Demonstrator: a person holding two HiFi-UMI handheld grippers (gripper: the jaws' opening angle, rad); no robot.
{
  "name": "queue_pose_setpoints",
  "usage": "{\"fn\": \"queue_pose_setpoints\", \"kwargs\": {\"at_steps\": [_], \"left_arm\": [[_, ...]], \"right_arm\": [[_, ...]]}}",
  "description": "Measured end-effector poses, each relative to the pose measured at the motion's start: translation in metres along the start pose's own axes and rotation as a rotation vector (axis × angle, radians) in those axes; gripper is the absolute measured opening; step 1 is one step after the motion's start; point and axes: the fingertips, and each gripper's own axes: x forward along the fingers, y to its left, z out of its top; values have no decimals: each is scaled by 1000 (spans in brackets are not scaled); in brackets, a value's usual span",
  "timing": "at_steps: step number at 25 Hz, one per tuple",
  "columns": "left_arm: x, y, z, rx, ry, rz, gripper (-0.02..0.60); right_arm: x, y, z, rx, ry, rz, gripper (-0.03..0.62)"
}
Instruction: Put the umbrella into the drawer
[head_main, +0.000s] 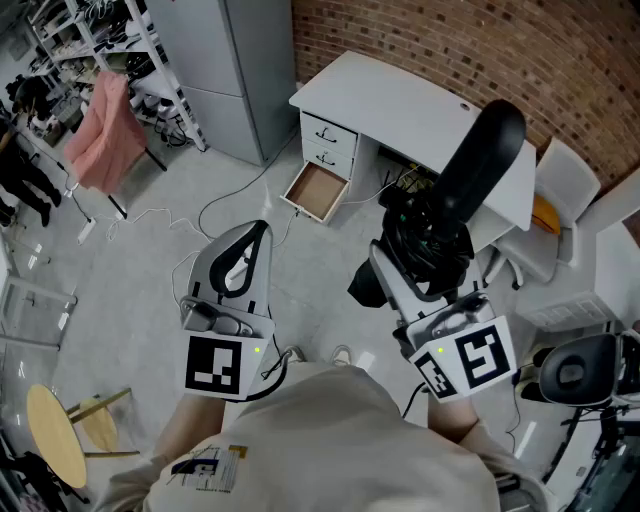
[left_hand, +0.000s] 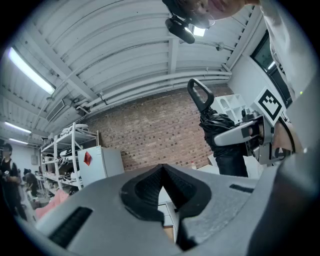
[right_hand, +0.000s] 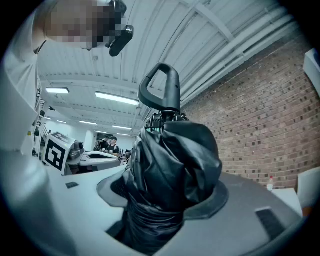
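A person in a pale shirt stands on the grey floor with a gripper raised in each hand, both pointing level and held out in front of the chest. At eleven o'clock from the body, the left gripper (left_hand: 161, 169) is empty, its tongs pressed together at the tips with nothing between them. At one o'clock, the right gripper (right_hand: 162, 200) pinches the folded black fabric umbrella (head_main: 470, 175) around its bunched canopy. The tongs are spread wide by the bulk of the cloth, and the looped black plastic handle sticks out beyond them towards the desk.

The umbrella is in the air, well apart from its goal. That goal, the open wood-bottomed drawer (head_main: 318, 190), sits low at twelve o'clock with nothing in it, pulled out from the white desk (head_main: 400, 100), which stands against the red brick wall (head_main: 450, 30). A tall grey metal cabinet (head_main: 220, 70) stands at eleven o'clock beyond it.

The step in hand looks like the carry, with the grasp made and the placing not yet begun. The next move calls for bringing the right hand forward, leftward and down to the drawer. There the umbrella should be turned to lie along the drawer's longer run, so that the handle clears the front panel before the tongs let go.
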Motion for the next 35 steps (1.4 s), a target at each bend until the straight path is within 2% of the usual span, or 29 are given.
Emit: {"fn": "queue_pose_setpoints", "kwargs": {"at_steps": [13,20,35], "left_arm": [[12,-16,-1,-11,7,-16,8],[26,-29,-4,-18,26,-16,8],[49,-65,-12,-13,47,19,8]], "right_arm": [[-8,-18,-4,1,13,-16,275],[-10,-34,-15,-1,46,5,275],[-22,-75,-44,6,88,38,275]]}}
